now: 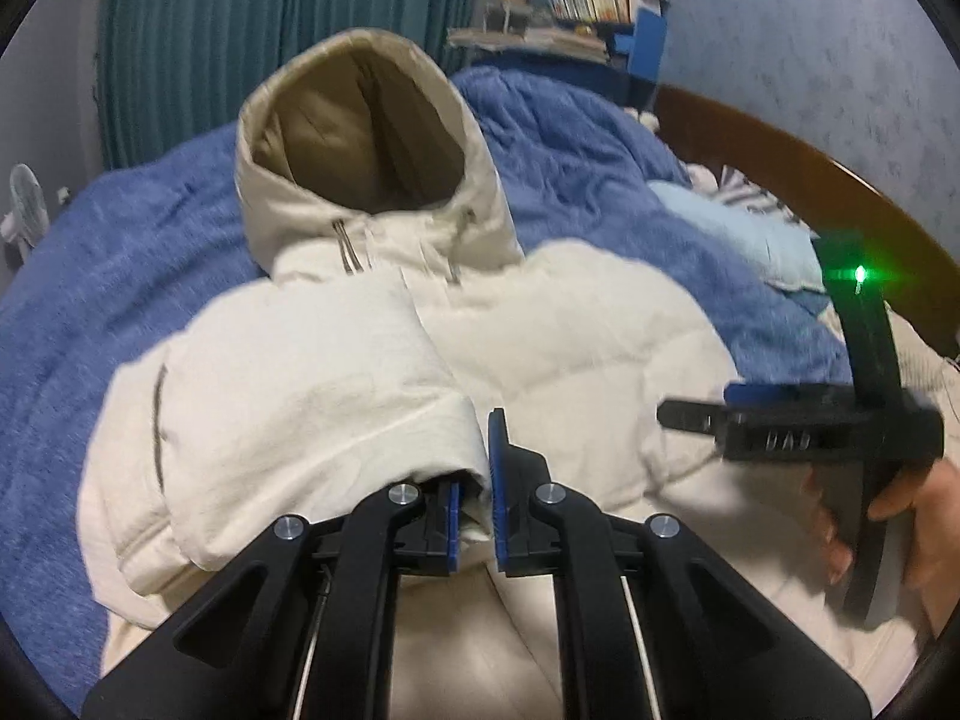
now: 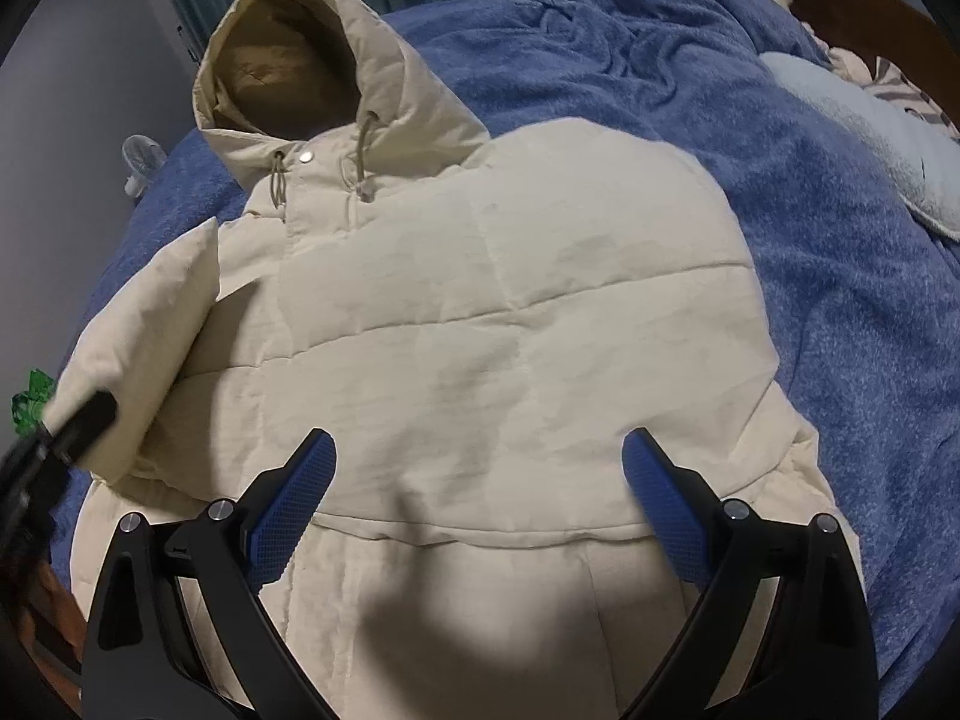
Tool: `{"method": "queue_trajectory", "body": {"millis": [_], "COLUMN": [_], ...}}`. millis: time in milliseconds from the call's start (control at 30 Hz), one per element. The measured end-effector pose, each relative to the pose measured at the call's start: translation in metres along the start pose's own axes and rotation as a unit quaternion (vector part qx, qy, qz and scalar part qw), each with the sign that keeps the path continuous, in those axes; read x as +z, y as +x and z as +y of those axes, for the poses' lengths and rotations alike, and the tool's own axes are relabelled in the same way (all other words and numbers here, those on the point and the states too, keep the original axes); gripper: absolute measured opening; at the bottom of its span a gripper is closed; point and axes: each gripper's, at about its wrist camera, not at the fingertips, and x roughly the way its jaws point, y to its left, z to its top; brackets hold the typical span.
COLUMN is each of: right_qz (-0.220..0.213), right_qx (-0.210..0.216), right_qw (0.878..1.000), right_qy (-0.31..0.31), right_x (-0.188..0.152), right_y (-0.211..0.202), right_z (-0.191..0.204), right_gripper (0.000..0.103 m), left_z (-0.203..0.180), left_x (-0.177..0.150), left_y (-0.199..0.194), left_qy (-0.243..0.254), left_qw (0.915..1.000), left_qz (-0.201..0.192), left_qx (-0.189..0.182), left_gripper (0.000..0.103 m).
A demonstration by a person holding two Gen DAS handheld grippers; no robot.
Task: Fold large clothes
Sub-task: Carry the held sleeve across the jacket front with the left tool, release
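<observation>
A cream hooded puffer jacket [image 1: 372, 360] lies on a blue blanket, hood away from me; it also shows in the right wrist view [image 2: 510, 312]. My left gripper [image 1: 477, 498] is shut on the cuff of the jacket's left sleeve [image 1: 300, 420], which is folded across the front. In the right wrist view that sleeve [image 2: 150, 348] stands lifted at the left, with the left gripper's tip [image 2: 84, 420] on it. My right gripper [image 2: 480, 492] is open and empty above the jacket's lower front. It also shows in the left wrist view [image 1: 696, 414], held in a hand.
The blue blanket [image 1: 600, 144] covers the bed. A light blue pillow [image 2: 870, 138] and a striped cloth lie at the right by the brown wooden bed frame [image 1: 810, 174]. Teal curtains [image 1: 270, 18], a shelf of books [image 1: 600, 0] and a small fan [image 1: 24, 210] stand behind.
</observation>
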Motion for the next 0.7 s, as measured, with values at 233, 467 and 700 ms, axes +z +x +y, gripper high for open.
{"method": "queue_trajectory", "body": {"millis": [233, 467, 700], "right_qz": [-0.001, -0.008, -0.038], "right_qx": [0.002, 0.021, 0.028], "right_qw": [1.0, 1.0, 0.997], "right_qy": [0.004, 0.005, -0.065], "right_x": [0.0, 0.0, -0.005], "right_y": [-0.001, -0.014, -0.033], "right_z": [-0.001, 0.009, 0.052], "right_gripper": [0.093, 0.094, 0.094], "left_z": [0.001, 0.01, 0.068], "left_x": [-0.018, -0.029, -0.027], "left_y": [0.01, -0.014, -0.06], "left_qy": [-0.004, 0.002, -0.024], "left_qw": [0.9982, 0.998, 0.9985], "left_qz": [0.048, 0.059, 0.049], "left_qx": [-0.036, -0.024, 0.008], "left_gripper": [0.064, 0.08, 0.087]}}
